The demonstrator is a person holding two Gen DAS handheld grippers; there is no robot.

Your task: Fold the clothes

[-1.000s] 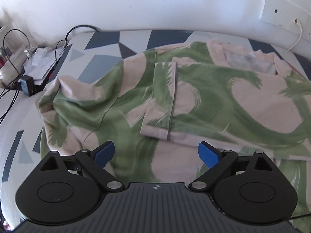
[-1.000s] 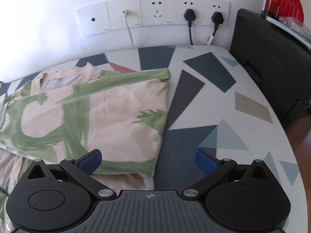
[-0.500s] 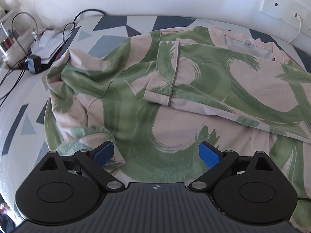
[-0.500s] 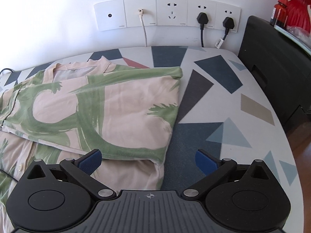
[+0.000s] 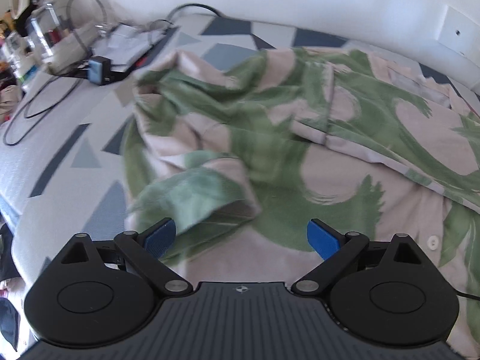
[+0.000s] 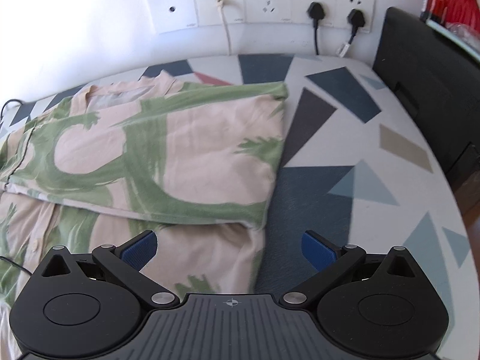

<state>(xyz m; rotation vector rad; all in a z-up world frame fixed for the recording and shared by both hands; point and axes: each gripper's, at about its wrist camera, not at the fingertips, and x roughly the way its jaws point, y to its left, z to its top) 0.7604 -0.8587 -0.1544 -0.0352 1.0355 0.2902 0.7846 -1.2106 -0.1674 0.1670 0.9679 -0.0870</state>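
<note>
shirt [image 6: 168,150] on table [image 6: 375,156] | wall sockets [image 6: 261,3] behind | cabinet [image 6: 426,90] right

This looks like a room in a home. A pink and green shirt [image 6: 186,150] lies on a tabletop [image 6: 375,156] covered in a cloth of grey and blue triangles, pushed against a white wall. A row of wall sockets [image 6: 261,4] holds two black plugs [image 6: 315,10]. Chargers and tangled cables [image 5: 45,102] crowd one end, a dark cabinet [image 6: 426,69] the other.
</note>
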